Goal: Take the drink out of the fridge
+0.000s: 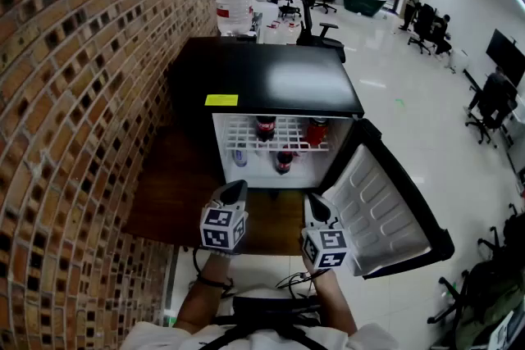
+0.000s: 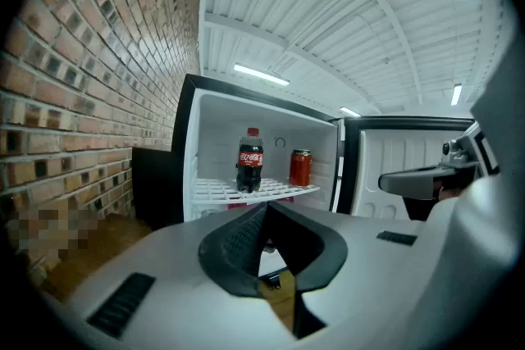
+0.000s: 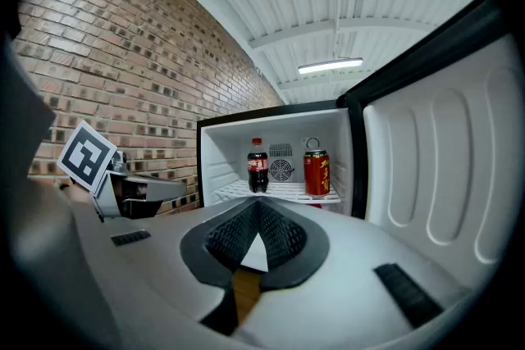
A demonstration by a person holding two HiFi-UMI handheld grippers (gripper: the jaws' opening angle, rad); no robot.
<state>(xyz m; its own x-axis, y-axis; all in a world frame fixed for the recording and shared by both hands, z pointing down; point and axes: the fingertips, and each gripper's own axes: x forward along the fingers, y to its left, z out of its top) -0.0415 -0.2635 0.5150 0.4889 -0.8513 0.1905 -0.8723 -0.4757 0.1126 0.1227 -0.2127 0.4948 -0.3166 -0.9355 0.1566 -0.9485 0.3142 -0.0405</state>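
Open fridge [image 1: 271,82]: one cola bottle [image 2: 250,160], one red can [image 2: 300,167] on upper shelf [image 2: 215,191]; left gripper [image 2: 265,211] and right gripper [image 3: 257,207], jaws together, empty.

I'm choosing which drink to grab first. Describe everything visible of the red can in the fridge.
The red can looks like metal, with a silvery top rim and yellowish print too small to read. It stands upright on the upper white wire shelf of the open fridge, near its right wall, right of the cola bottle and apart from it. Only the shelf seems to touch it.
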